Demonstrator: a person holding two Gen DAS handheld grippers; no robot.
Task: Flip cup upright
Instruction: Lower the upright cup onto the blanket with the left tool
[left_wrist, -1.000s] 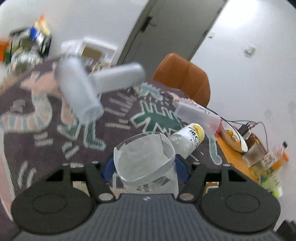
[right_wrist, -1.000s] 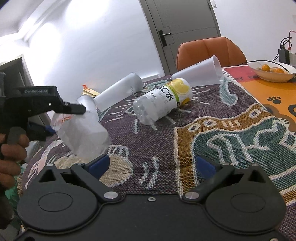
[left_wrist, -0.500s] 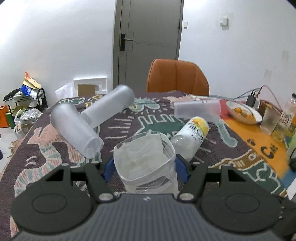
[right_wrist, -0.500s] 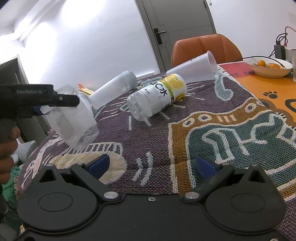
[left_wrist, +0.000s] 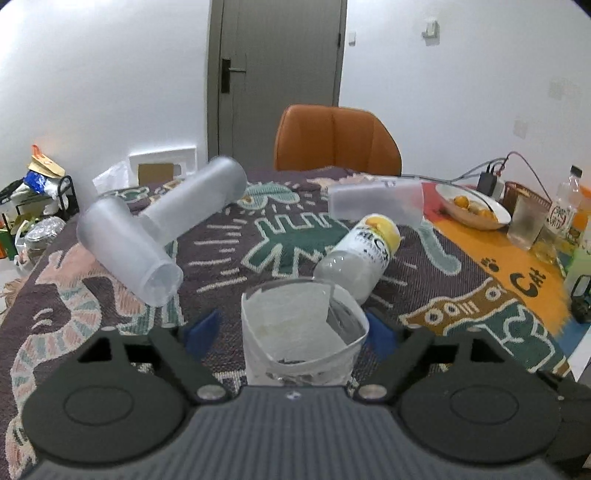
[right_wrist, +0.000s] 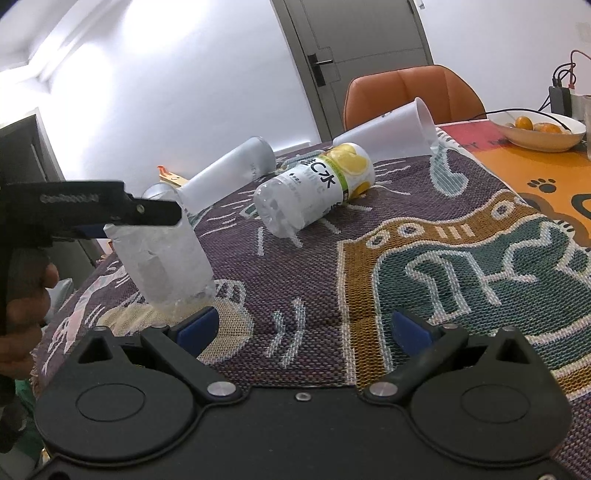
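Observation:
My left gripper (left_wrist: 291, 328) is shut on a clear plastic cup (left_wrist: 299, 332), mouth up. In the right wrist view the same cup (right_wrist: 166, 266) is nearly upright, tilted slightly, its base at the woven cloth (right_wrist: 406, 240), held by the left gripper (right_wrist: 147, 218) at its rim. My right gripper (right_wrist: 306, 328) is open and empty, low over the cloth to the cup's right.
Lying on the cloth (left_wrist: 229, 258): two frosted tumblers (left_wrist: 129, 251) (left_wrist: 192, 205), a bottle with a yellow label (left_wrist: 360, 258), and another frosted cup (left_wrist: 376, 203). A fruit bowl (left_wrist: 472, 210), a glass (left_wrist: 524, 225) and bottles stand far right. An orange chair (left_wrist: 336, 140) is behind.
The left gripper has turned the cup from tilted to nearly upright and lowered it to the cloth. The right gripper has stayed open and has hardly moved.

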